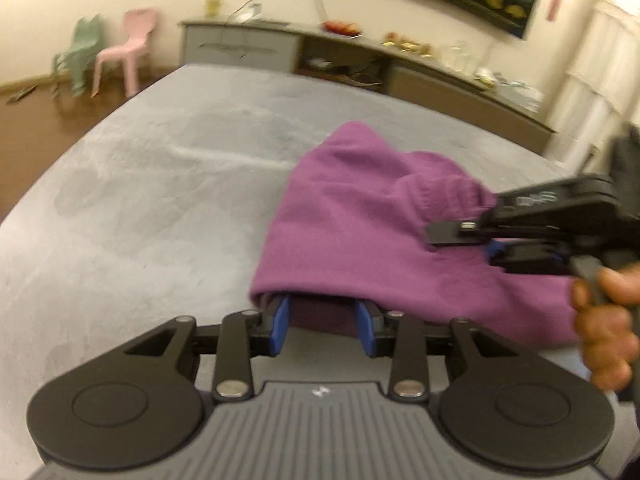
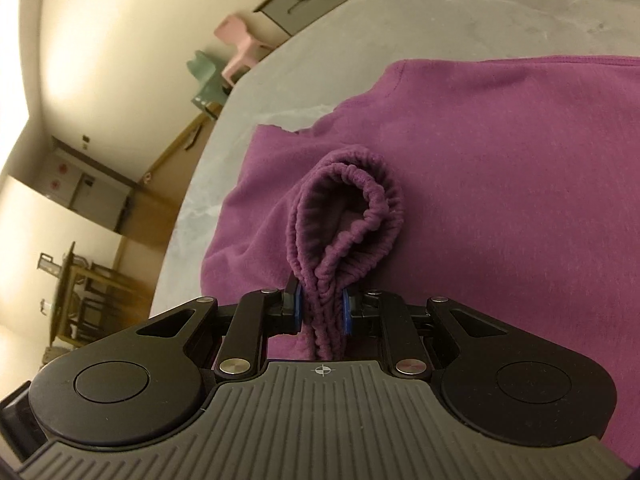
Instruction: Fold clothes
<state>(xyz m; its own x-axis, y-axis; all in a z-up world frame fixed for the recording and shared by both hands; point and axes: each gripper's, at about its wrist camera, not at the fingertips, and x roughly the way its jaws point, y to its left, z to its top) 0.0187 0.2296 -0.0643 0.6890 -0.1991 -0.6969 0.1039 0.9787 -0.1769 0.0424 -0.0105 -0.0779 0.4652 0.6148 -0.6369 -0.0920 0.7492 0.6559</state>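
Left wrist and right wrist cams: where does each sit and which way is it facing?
Left wrist: sits on the left tongs, looks down across the grey bed toward a far sideboard; shows its own blue pads tucked under the purple garment's fold, plus the right tongs and a hand.
Right wrist: sits on the right tongs, tilted, looks across the garment; its pads pinch the elastic cuff.
Shared: garment, bed, pink chair.

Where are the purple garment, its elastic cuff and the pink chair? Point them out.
purple garment (image 2: 500,168): right wrist view, flat body fabric.
elastic cuff (image 2: 360,216): right wrist view, gathered ribbed loop above the tongs.
pink chair (image 1: 124,50): left wrist view, seat and backrest.
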